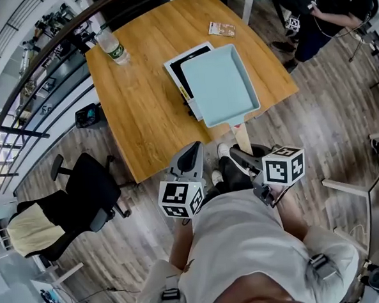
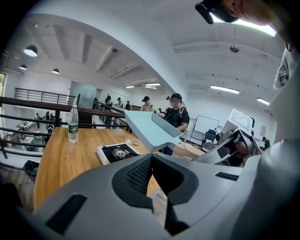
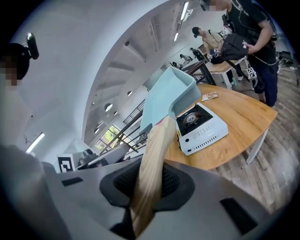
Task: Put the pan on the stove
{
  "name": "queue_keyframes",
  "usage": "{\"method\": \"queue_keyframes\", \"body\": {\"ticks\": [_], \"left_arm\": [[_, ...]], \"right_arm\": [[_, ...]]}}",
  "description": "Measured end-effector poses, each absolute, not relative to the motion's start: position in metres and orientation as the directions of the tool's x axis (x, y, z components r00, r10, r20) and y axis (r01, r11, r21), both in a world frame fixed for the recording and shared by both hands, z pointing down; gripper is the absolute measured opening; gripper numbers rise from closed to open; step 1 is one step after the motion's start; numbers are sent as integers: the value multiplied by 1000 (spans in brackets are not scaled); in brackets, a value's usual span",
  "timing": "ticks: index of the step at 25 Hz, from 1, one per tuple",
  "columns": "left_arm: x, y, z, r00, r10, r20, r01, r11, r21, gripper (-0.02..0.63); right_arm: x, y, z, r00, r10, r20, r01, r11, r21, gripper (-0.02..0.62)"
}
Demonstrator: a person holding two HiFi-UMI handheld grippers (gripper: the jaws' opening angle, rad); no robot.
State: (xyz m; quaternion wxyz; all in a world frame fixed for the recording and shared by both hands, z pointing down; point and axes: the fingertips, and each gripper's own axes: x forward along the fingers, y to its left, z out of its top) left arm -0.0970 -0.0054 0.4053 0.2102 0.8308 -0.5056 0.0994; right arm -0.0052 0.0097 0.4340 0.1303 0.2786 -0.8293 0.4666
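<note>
A light blue square pan (image 1: 220,85) with a wooden handle (image 1: 242,137) hangs tilted in the air over the white and black portable stove (image 1: 183,66), hiding the stove's right part in the head view. My right gripper (image 1: 238,156) is shut on the handle (image 3: 152,173) off the table's near edge. In the right gripper view the pan (image 3: 166,96) is raised above the stove (image 3: 201,126). My left gripper (image 1: 191,152) hangs beside it, left of the handle, jaws together with nothing in them. In the left gripper view the pan (image 2: 152,129) floats above the stove (image 2: 117,152).
The stove stands on a wooden table (image 1: 136,112). A plastic water bottle (image 1: 114,46) stands at its far left and a small packet (image 1: 222,29) lies at the far edge. A black office chair (image 1: 83,199) is at the left. A person (image 1: 322,11) stands beyond the table's right end.
</note>
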Motion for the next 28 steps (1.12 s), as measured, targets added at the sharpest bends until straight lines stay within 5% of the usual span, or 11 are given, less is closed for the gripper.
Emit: {"method": "queue_keyframes", "body": {"ticks": [28], "left_arm": [[-99, -146, 435, 382, -790, 480, -923, -296, 247, 18]], "right_arm": [[-22, -136, 468, -837, -195, 512, -541, 433, -720, 72]]}}
